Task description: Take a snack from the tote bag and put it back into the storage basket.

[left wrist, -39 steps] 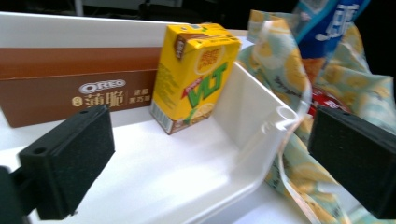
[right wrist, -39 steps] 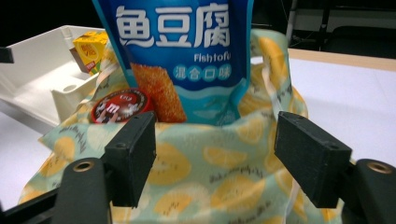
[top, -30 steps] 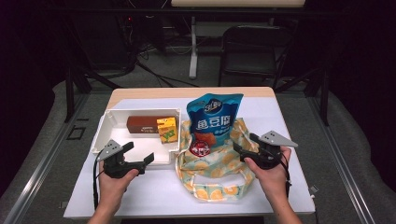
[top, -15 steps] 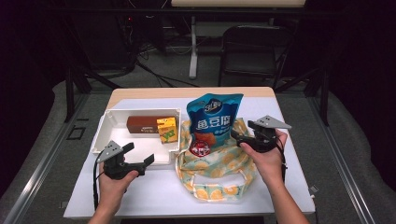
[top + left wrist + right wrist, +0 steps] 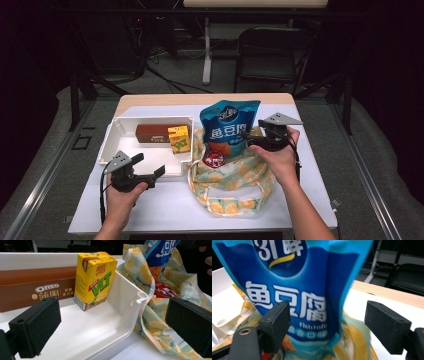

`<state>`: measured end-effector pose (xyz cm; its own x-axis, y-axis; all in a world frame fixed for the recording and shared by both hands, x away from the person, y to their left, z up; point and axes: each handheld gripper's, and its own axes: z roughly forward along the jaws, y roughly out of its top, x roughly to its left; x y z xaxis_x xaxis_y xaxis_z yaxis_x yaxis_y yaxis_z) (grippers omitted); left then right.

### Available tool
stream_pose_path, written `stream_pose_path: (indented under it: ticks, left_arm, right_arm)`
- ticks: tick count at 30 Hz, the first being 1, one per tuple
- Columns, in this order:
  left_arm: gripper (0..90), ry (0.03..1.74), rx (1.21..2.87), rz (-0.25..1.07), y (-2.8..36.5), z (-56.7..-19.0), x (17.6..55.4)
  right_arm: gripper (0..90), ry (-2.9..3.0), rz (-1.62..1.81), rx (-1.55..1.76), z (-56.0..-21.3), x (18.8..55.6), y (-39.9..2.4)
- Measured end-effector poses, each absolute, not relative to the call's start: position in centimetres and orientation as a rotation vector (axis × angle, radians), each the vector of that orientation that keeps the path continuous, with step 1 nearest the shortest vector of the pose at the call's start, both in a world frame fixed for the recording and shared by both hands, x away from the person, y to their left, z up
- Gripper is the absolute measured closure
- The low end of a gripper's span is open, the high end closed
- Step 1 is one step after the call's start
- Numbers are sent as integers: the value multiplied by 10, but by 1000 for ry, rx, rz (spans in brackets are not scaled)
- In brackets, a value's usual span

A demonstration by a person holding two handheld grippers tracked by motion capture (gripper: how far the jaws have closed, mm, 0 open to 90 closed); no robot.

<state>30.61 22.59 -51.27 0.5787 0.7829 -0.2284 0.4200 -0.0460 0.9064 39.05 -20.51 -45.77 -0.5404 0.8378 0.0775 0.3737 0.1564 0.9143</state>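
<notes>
Two grippers work a packing step. Right gripper (image 5: 325,327) stands released, its jaws having just been opening, with the right edge of the glossy blue snack pouch (image 5: 227,125) between them, unpressed; the pouch stands upright in the soft lemon-print cloth bag (image 5: 235,187). Left gripper (image 5: 150,167), likewise released, faces the waxy yellow drink carton (image 5: 96,280) in the rigid white bin (image 5: 125,315). Next move likely calls for closing on the pouch.

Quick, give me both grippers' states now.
Left gripper: open, holding nothing.
Right gripper: open, jaws either side of the blue snack bag's edge, not gripping.
</notes>
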Motion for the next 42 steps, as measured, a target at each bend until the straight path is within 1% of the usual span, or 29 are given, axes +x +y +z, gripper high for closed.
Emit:
stream_pose_path:
  ticks: [3, 7, 24, 26, 28, 29, 30, 32, 36, 38, 39, 42]
  left_arm:
    - [5, 1015, 1671, 396, 226, -513, 306]
    - [5, 1017, 1671, 393, 227, -513, 306]
    - [13, 1015, 1665, 386, 229, -514, 306]
    - [15, 1014, 1668, 383, 229, -514, 306]
    - [19, 1016, 1669, 381, 229, -514, 306]
    - [21, 1014, 1671, 378, 229, -514, 306]
    - [23, 1013, 1670, 379, 229, -515, 306]
    - [27, 1009, 1672, 379, 228, -514, 306]
    - [47, 998, 1676, 379, 226, -515, 306]
    - [56, 996, 1677, 375, 226, -515, 306]
    - [60, 994, 1678, 377, 226, -515, 306]
    - [84, 986, 1673, 375, 224, -515, 306]
  right_arm:
    - [202, 2015, 1366, 1134, -457, 397, -200]
    - [227, 2026, 1384, 1112, -458, 405, -196]
    - [225, 2058, 1517, 1098, -464, 433, -192]
    - [241, 2068, 1523, 1089, -463, 434, -191]
    - [292, 2074, 1534, 1067, -462, 433, -188]
    - [345, 2080, 1545, 1050, -462, 433, -187]
    - [373, 2082, 1552, 1042, -461, 432, -185]
    - [463, 2085, 1570, 1035, -461, 430, -184]
    - [677, 2099, 1606, 999, -462, 426, -184]
    - [802, 2099, 1593, 995, -461, 423, -183]
    - [840, 2103, 1602, 987, -461, 421, -184]
    - [870, 2113, 1581, 985, -459, 417, -183]
